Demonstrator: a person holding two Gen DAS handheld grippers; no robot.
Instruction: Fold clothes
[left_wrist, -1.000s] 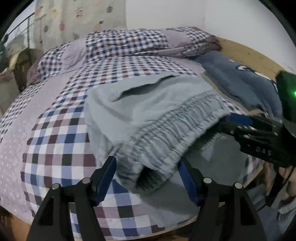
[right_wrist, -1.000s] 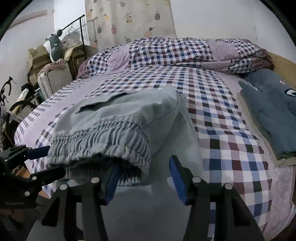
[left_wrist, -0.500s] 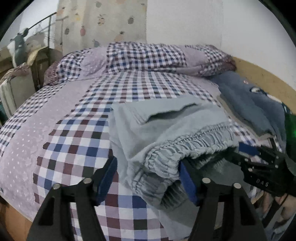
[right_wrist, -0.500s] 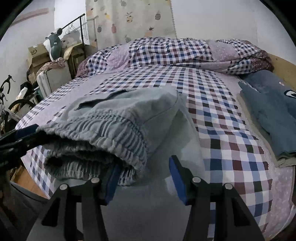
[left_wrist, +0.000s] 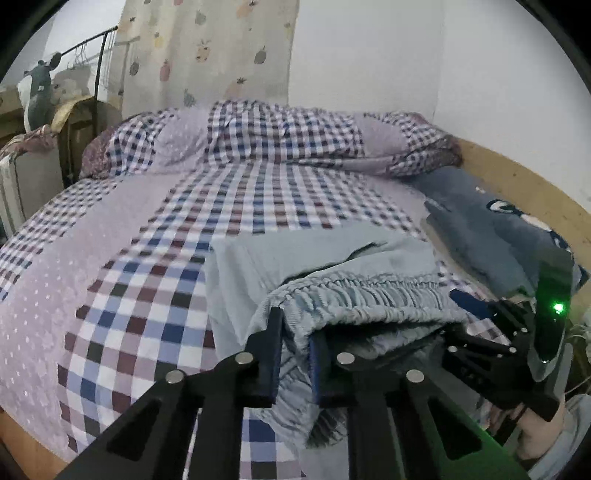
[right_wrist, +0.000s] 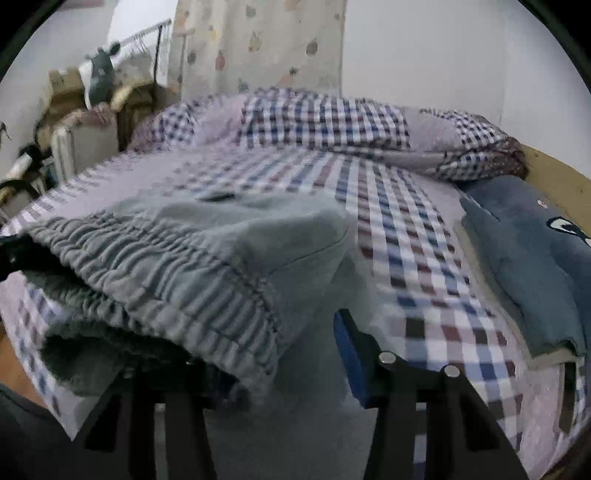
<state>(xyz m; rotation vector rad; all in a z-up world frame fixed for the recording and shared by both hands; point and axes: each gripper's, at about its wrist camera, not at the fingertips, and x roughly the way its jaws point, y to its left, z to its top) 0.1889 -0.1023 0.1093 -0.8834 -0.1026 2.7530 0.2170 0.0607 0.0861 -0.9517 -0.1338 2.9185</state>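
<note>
Left wrist view: my left gripper (left_wrist: 293, 354) has just clamped its jaws on the grey sweatpants' elastic waistband (left_wrist: 362, 291), lifting it off the checked bed (left_wrist: 155, 258). My right gripper (right_wrist: 306, 354) stands jaws apart at the waistband's other end, unclamped, probably to share the fold.

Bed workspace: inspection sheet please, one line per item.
Surface: bed with checked cover, wooden frame.
Job's things: grey pants, partly folded, elastic waistband lifted at the near edge.
Clutter: folded blue clothes along the right side; bunched duvet at the head.
Grippers: left gripper jaws just closed, pinching the waistband; right gripper jaws apart, waistband draped over its left finger.
Cables: nothing seen.
Surroundings: fruit-print curtain, clothes rail, white wall.
</note>
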